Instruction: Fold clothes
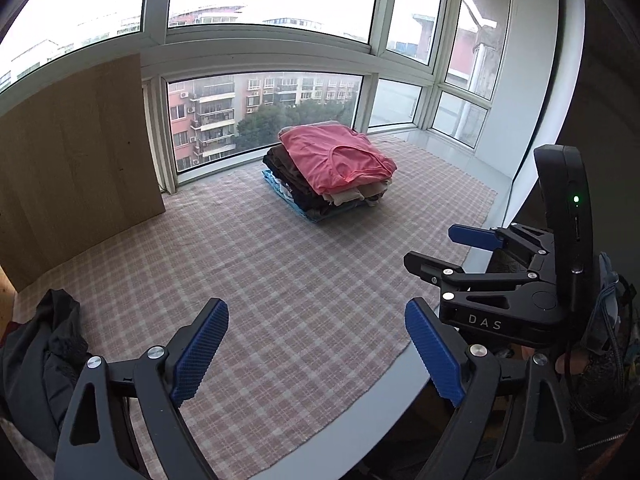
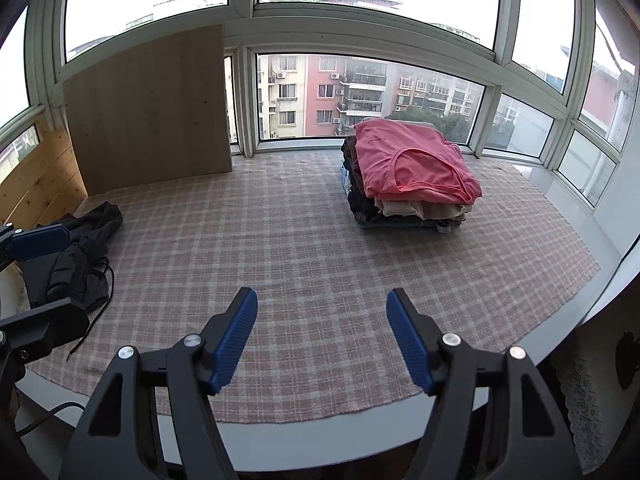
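A stack of folded clothes (image 1: 332, 160) (image 2: 412, 168) with a pink top uppermost stands at the far side of the checked cloth, near the window. A crumpled black garment (image 1: 44, 352) (image 2: 80, 256) with a loose drawstring lies at the cloth's left edge. My left gripper (image 1: 316, 312) hovers open over the near part of the cloth, with nothing between its blue pads (image 1: 200, 356). It also shows at the left edge of the right wrist view, beside the black garment. My right gripper (image 2: 322, 300) is open and empty, to the right of the left one (image 1: 434, 246).
The pink-and-grey checked cloth (image 1: 260, 264) (image 2: 300, 240) covers a white table whose rounded front edge (image 1: 360, 412) (image 2: 320, 440) is just below the grippers. A wooden board (image 1: 72, 152) (image 2: 152, 112) leans at the back left. Window panes close off the far side.
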Available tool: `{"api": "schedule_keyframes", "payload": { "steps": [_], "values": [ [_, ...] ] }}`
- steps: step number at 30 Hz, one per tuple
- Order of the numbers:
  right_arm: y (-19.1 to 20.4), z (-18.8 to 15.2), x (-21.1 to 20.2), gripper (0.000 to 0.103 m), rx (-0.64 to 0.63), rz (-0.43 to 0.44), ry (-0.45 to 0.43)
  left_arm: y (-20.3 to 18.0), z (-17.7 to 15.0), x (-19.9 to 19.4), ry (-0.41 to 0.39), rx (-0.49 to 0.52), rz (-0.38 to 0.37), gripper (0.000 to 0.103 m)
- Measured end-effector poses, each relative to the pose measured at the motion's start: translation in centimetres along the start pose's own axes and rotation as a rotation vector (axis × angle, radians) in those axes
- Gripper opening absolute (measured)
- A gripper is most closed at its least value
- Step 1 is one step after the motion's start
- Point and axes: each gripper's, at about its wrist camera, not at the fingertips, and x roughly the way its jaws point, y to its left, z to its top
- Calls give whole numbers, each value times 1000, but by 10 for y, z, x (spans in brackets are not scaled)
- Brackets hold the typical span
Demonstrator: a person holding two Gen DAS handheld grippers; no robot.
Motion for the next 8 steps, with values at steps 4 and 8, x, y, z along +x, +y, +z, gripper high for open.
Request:
{"api": "schedule_keyframes", "payload": {
  "steps": [4, 8],
  "values": [
    [5, 1, 0, 67, -12, 10, -2, 1, -1, -3, -1, -8, -6, 97],
    [8, 1, 2, 67, -20, 11, 4, -2, -1, -6, -22, 15, 40, 101]
  ]
}}
